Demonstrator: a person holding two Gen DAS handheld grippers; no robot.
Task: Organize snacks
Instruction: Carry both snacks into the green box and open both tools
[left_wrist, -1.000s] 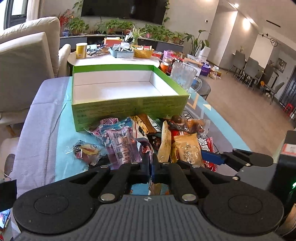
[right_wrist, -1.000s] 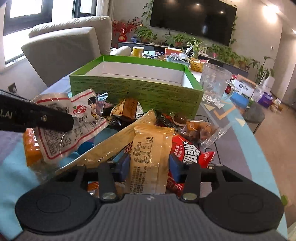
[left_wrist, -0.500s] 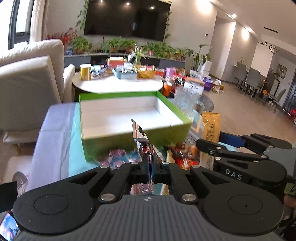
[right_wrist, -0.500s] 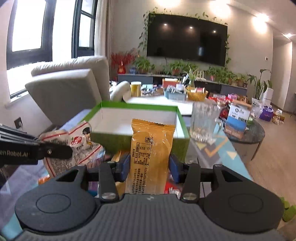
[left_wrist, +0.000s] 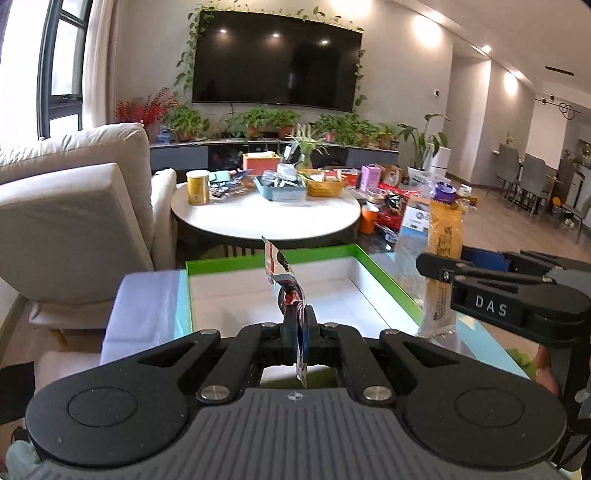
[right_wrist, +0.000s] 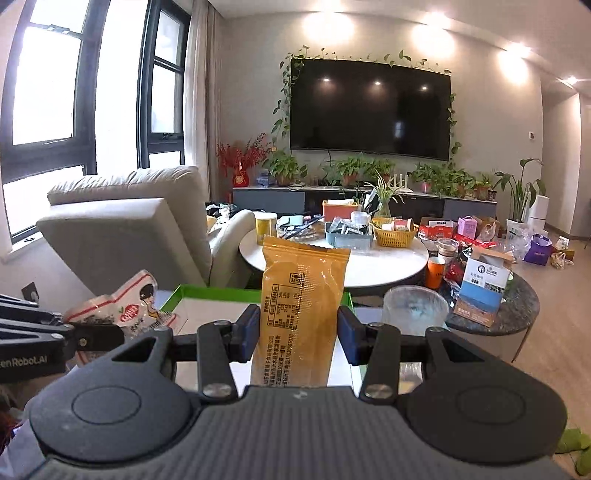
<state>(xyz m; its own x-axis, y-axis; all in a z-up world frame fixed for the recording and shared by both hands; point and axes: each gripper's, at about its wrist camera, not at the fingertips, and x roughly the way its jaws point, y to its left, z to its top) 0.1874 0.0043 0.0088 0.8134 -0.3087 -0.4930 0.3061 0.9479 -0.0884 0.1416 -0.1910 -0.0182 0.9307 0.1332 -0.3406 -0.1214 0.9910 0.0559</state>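
My left gripper (left_wrist: 297, 328) is shut on a red-and-white snack packet (left_wrist: 286, 291), held edge-on above the near end of the green box (left_wrist: 391, 280), whose white inside is empty. The same packet shows flat in the right wrist view (right_wrist: 125, 312). My right gripper (right_wrist: 297, 334) is shut on an upright yellow snack packet (right_wrist: 301, 306), held above the box's right side (right_wrist: 207, 293). In the left wrist view the right gripper (left_wrist: 443, 273) and its yellow packet (left_wrist: 443, 258) are at the right. The snack pile is out of view.
A clear glass cup (right_wrist: 413, 306) stands right of the box. Beyond are a round white table (left_wrist: 266, 218) with a yellow can, basket and boxes, a beige armchair (left_wrist: 74, 221) at left, and a dark round side table (right_wrist: 517, 306) with cartons.
Both grippers have lifted their packets off the snack pile and moved forward and up over the green box. The pile has dropped out of view.
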